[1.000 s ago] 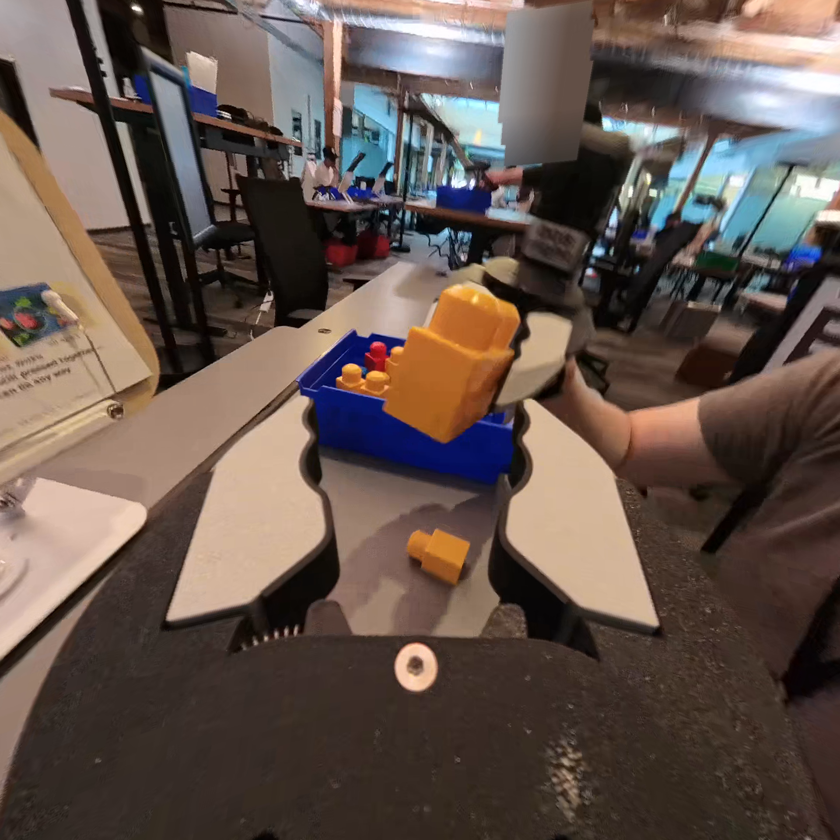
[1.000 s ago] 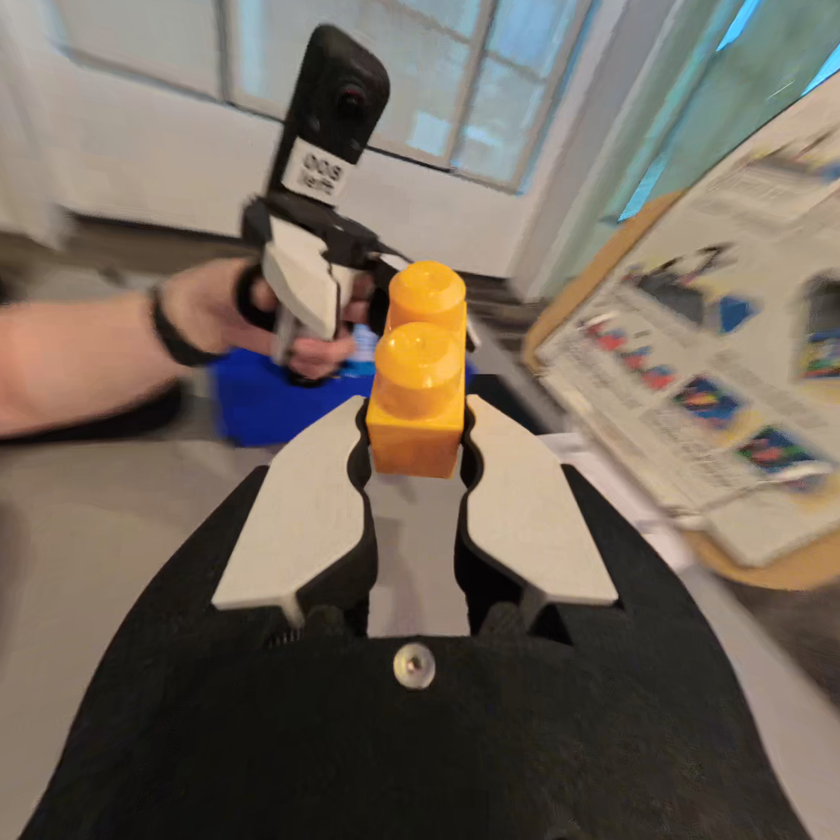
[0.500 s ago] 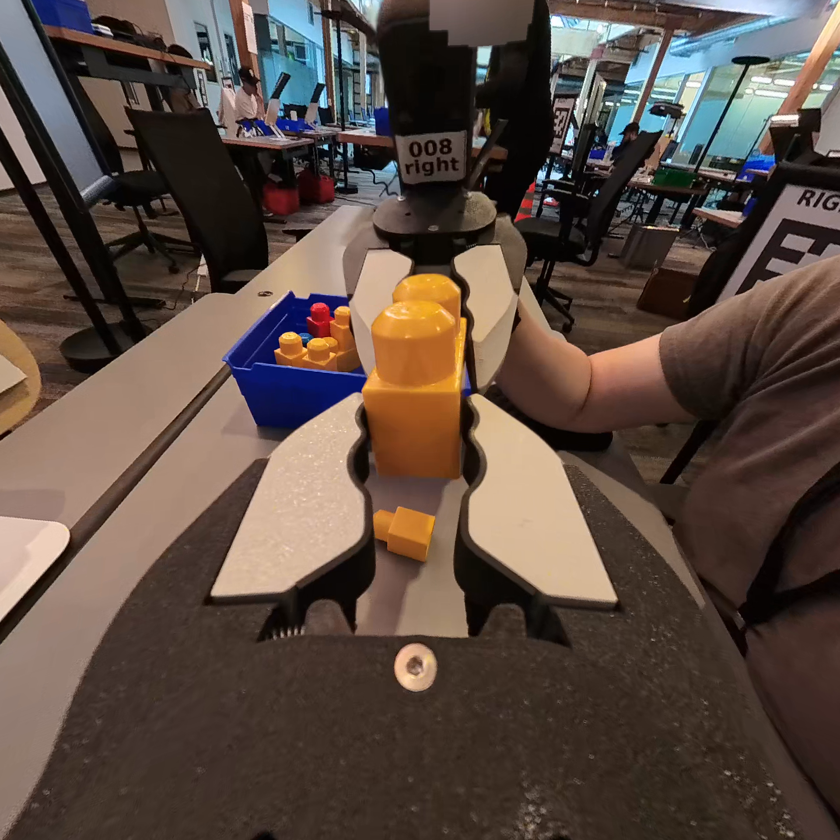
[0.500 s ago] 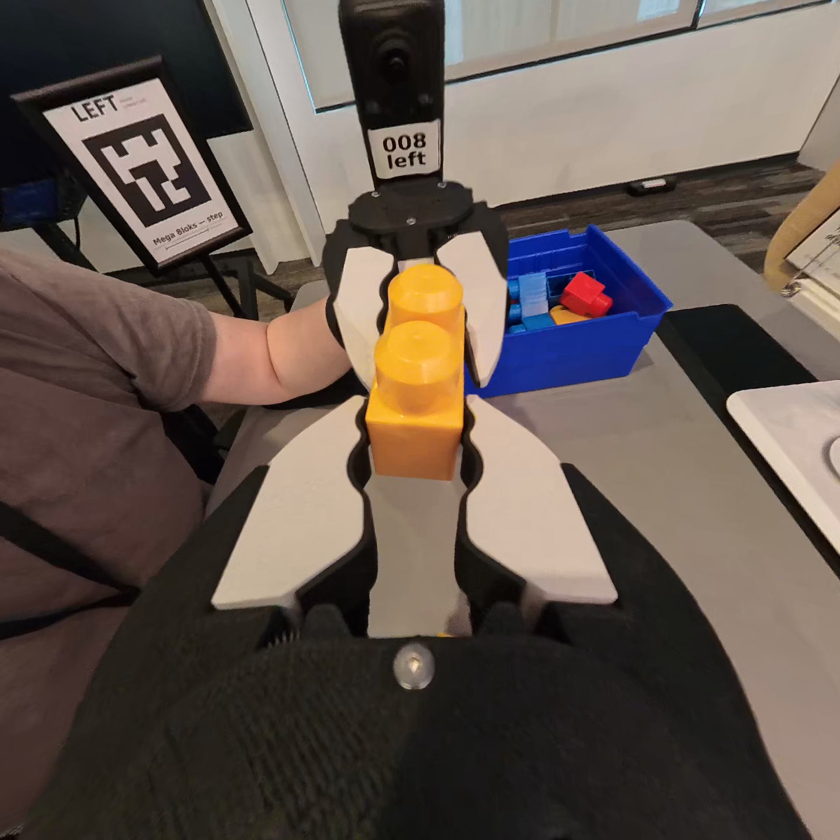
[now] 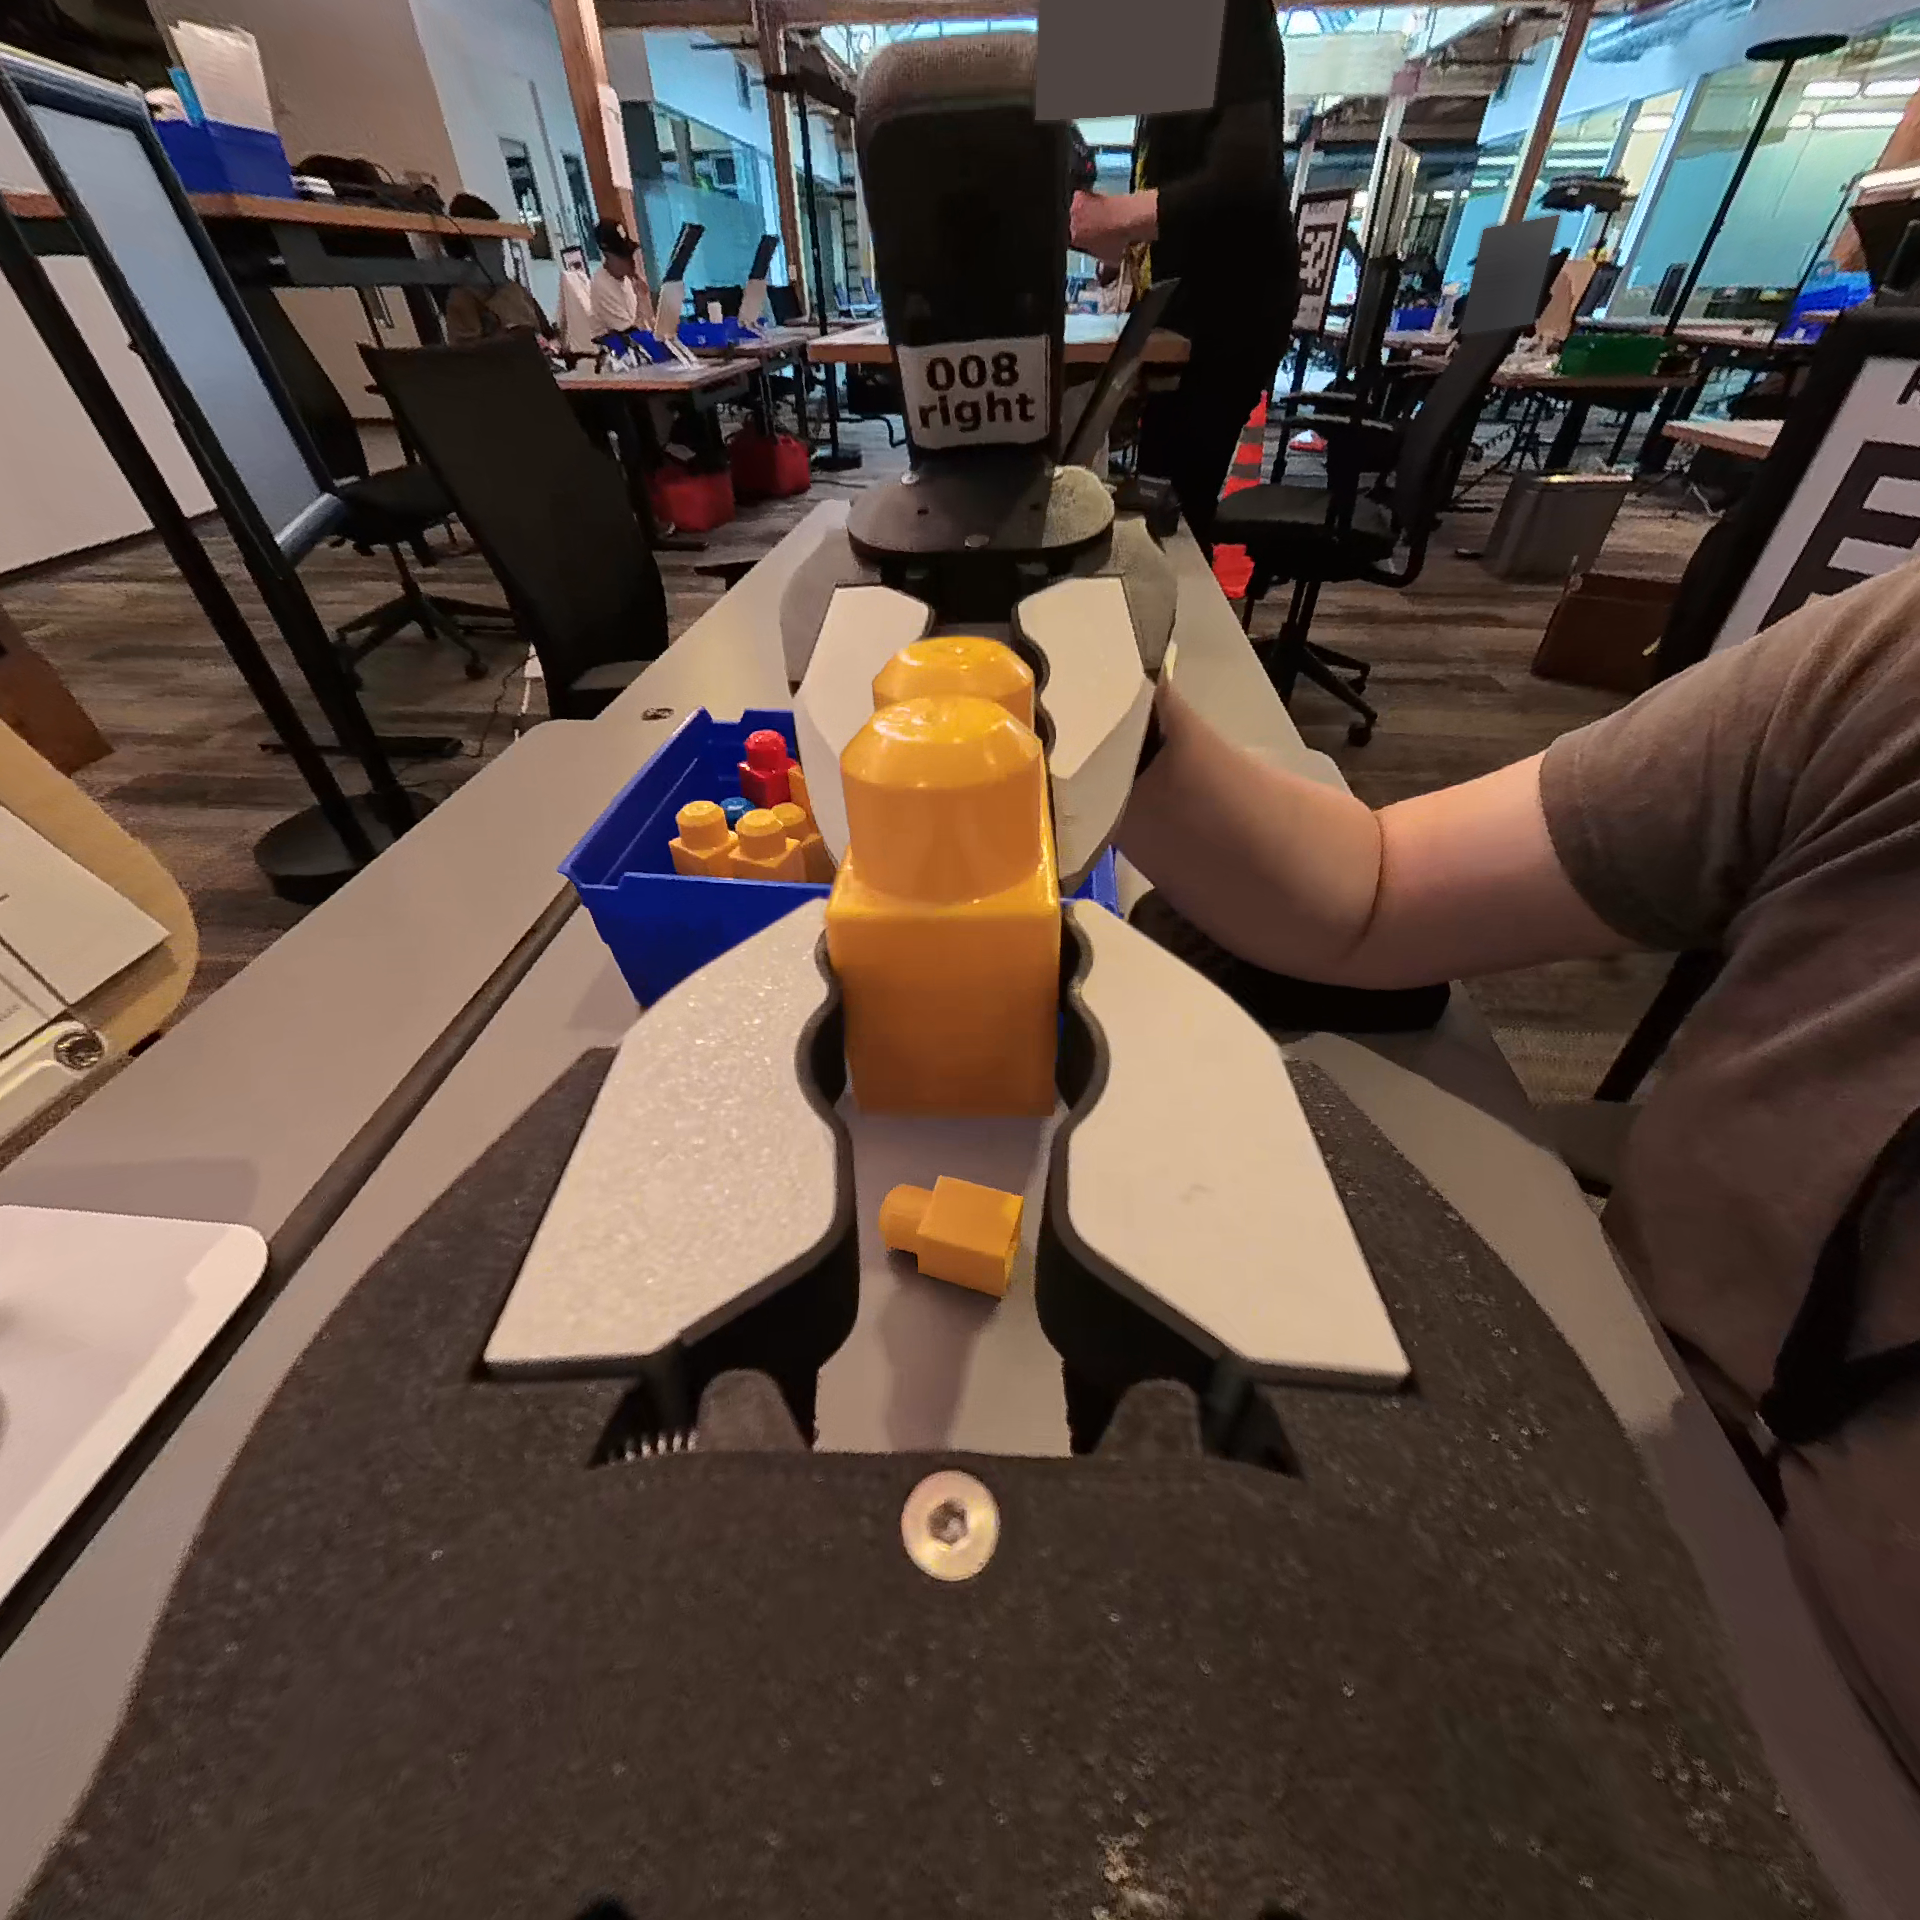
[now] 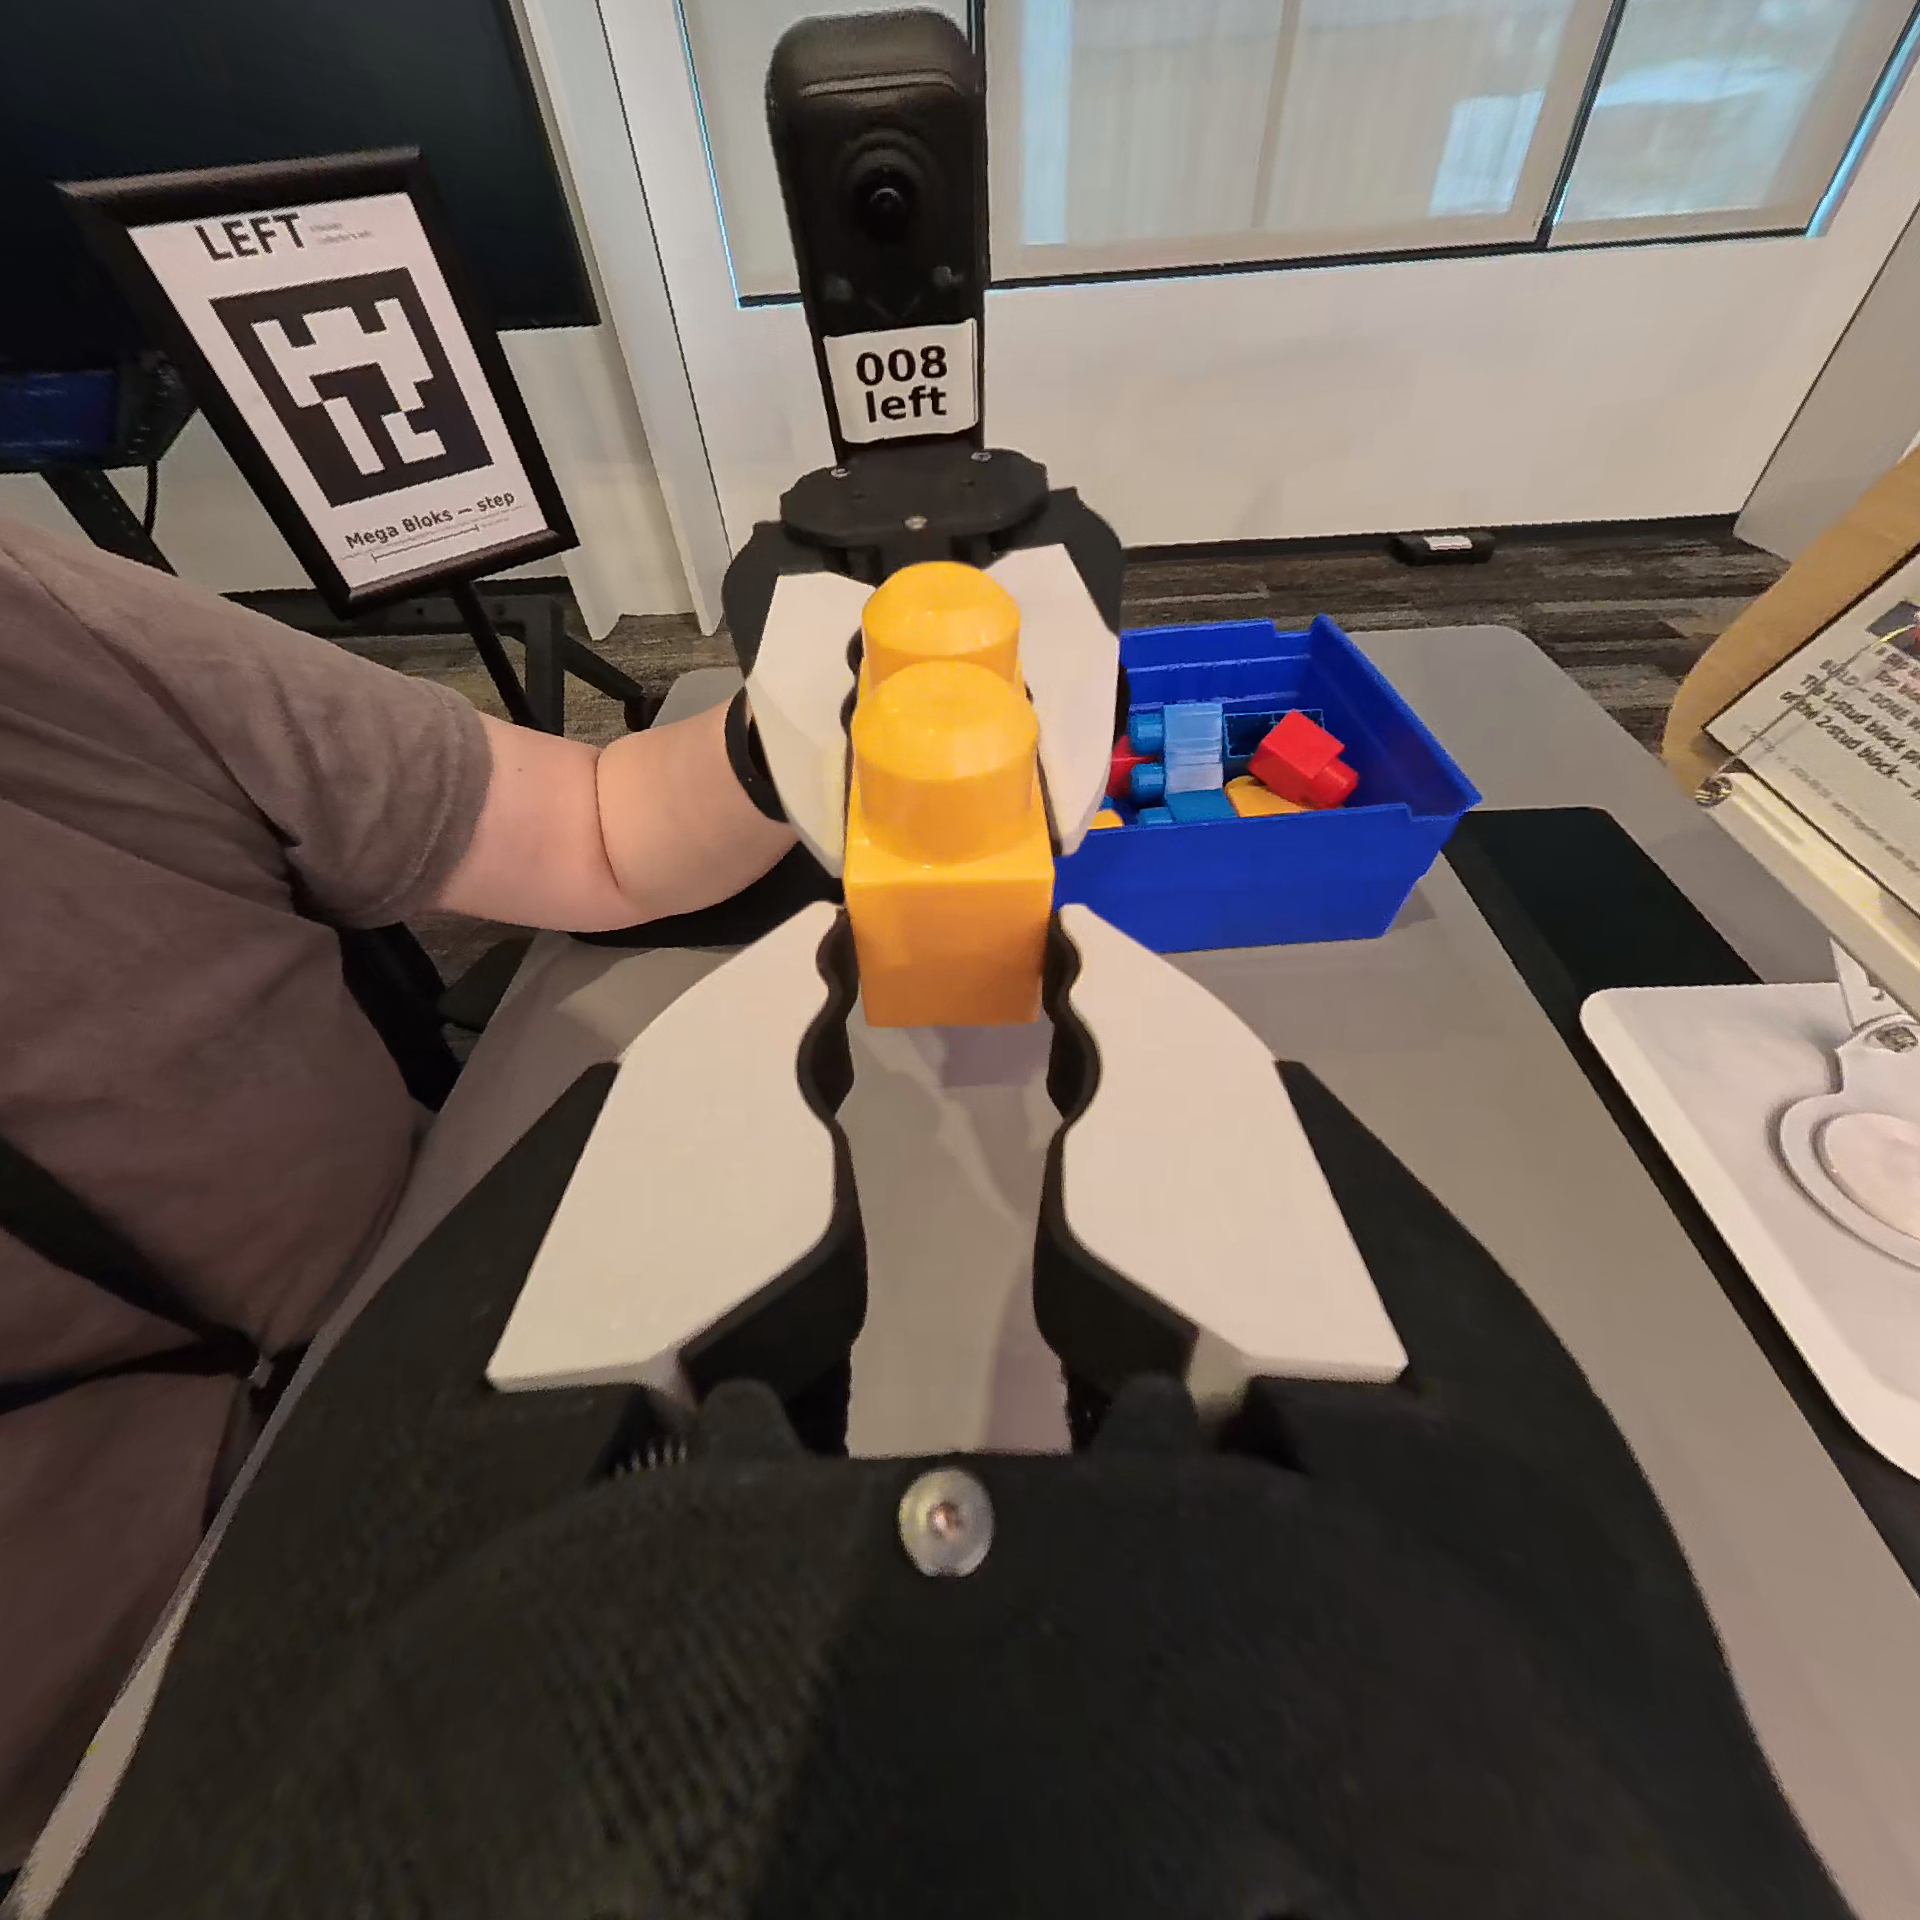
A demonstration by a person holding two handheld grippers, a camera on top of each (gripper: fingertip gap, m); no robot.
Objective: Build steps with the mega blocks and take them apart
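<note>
On surface, blue bin [image 6: 1247,883]: red, blue, orange blocks inside.
Left gripper [image 5: 945,997], right gripper [image 6: 945,966]: both clamp one orange two-stud block [image 5: 945,935].
Labels: white tag on each gripper.

I am holding the left gripper [image 5: 945,997] and the right gripper [image 6: 945,966] nose to nose above the worktop, each one's jaws closing on an opposite end of one two-stud orange block [image 5: 940,904]. My bare forearms [image 6: 613,831] are reaching in from either side, both grippers level.
</note>
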